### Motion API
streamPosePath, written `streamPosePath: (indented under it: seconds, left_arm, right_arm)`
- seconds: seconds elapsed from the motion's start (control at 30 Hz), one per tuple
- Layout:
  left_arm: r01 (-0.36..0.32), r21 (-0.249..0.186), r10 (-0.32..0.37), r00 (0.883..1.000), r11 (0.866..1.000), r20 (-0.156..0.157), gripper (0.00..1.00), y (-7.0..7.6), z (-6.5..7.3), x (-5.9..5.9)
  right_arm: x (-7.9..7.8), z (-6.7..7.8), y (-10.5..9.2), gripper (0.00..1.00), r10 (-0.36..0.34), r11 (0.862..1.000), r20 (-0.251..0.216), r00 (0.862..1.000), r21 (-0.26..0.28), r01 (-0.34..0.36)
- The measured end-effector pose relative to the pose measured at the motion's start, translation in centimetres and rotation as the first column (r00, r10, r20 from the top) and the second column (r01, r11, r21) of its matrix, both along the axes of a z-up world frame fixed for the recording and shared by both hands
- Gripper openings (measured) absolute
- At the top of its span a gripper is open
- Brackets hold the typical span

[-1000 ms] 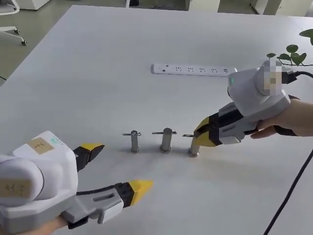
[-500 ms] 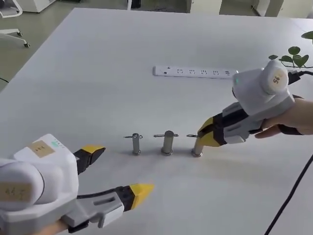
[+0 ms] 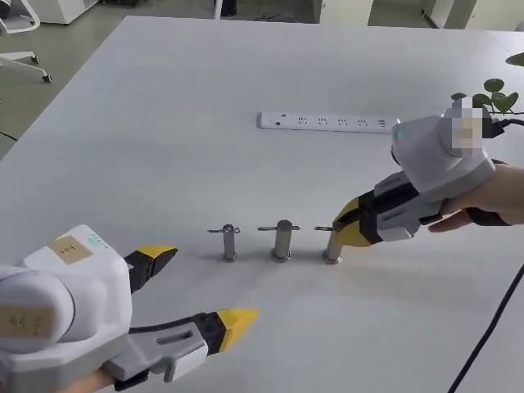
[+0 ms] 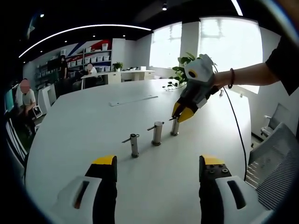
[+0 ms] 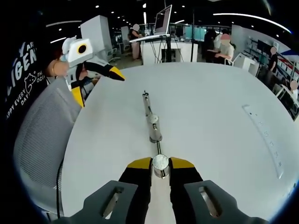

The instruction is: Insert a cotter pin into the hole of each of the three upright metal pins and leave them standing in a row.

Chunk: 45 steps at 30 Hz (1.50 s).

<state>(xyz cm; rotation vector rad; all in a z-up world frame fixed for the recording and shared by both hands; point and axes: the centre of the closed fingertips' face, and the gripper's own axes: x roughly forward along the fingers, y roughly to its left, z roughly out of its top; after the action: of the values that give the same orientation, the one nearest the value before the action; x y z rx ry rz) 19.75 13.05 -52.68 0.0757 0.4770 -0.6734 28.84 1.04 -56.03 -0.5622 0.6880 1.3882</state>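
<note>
right hand-held gripper (image 3: 337, 228) clamps the centre-right metal pin (image 3: 332, 250). release it gently, upright. left hand-held gripper (image 3: 213, 281), lower left, open.

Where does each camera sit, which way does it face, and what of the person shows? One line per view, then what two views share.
Head view: on the headset, facing forward and down at the table, row of pins, left gripper, right gripper and the hand holding it.
Left gripper view: on the left gripper, facing along its open jaws toward the pins; a forearm shows.
Right gripper view: on the right gripper, facing down the row, jaws closed on the end pin.
Shared: each gripper view shows the other gripper.
</note>
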Motion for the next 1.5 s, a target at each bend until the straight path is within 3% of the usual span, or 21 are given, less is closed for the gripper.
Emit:
streamPosePath:
  seconds: [0.23,0.4,0.53,0.67,0.8,0.93,1.0,1.17,1.3,1.4,1.47,1.5]
  left_arm:
    - [-0.002,0.003,0.002,1.0,1.0,0.004,0.72,0.1,0.1,0.1]
    - [-0.007,0.005,0.007,1.0,1.0,0.003,0.72,0.3,0.1,0.2]
    - [-0.011,0.01,0.011,1.0,1.0,0.005,0.71,0.5,0.2,0.3]
    - [-0.029,0.006,0.029,1.0,1.0,0.006,0.71,1.0,0.5,0.7]
    - [-0.044,-0.004,0.044,0.999,0.999,-0.003,0.71,1.4,0.6,1.0]
    - [-0.058,0.01,0.058,0.998,0.998,-0.009,0.71,1.7,0.6,1.2]
    - [-0.061,0.003,0.061,0.998,0.998,-0.007,0.71,1.7,0.8,1.3]
    - [-0.067,0.026,0.067,0.998,0.997,-0.015,0.69,1.9,1.1,1.3]
    - [-0.076,0.03,0.076,0.997,0.997,-0.021,0.69,2.1,1.4,1.2]
    - [-0.082,0.023,0.082,0.996,0.996,-0.021,0.7,2.1,1.6,1.1]
    - [-0.083,0.014,0.084,0.996,0.996,-0.023,0.73,2.0,1.8,1.0]
    - [-0.086,0.01,0.086,0.996,0.996,-0.028,0.74,1.9,1.8,0.9]
  right_arm:
    - [-0.1,0.1,0.1,0.1,-0.023,1.0,-0.013,1.0,0.02,0.023]
    - [-0.1,0.4,0.4,0.17,-0.032,0.999,-0.003,0.999,0.039,0.032]
    - [0.3,1.1,0.5,0.23,-0.095,0.992,0.004,0.995,0.078,0.094]
    - [0.7,2.3,0.5,0.29,-0.195,0.97,-0.01,0.981,0.146,0.195]
    - [-0.2,2.9,0.2,0.39,-0.253,0.956,-0.023,0.967,0.151,0.253]
    - [-1.1,3.6,0.0,0.38,-0.29,0.944,0.014,0.957,0.168,0.284]
    - [-1.6,3.9,0.0,0.42,-0.328,0.93,-0.004,0.945,0.175,0.324]
    - [-2.9,4.1,-0.4,0.49,-0.371,0.917,-0.001,0.929,0.161,0.366]
    - [-3.8,3.9,-0.8,0.58,-0.428,0.892,-0.006,0.904,0.162,0.423]
    - [-4.9,3.5,-0.8,0.62,-0.446,0.882,-0.026,0.895,0.159,0.444]
    - [-5.4,3.4,-1.0,0.65,-0.473,0.866,-0.045,0.88,0.159,0.473]
    - [-5.5,3.6,-1.0,0.67,-0.494,0.849,-0.069,0.867,0.175,0.498]
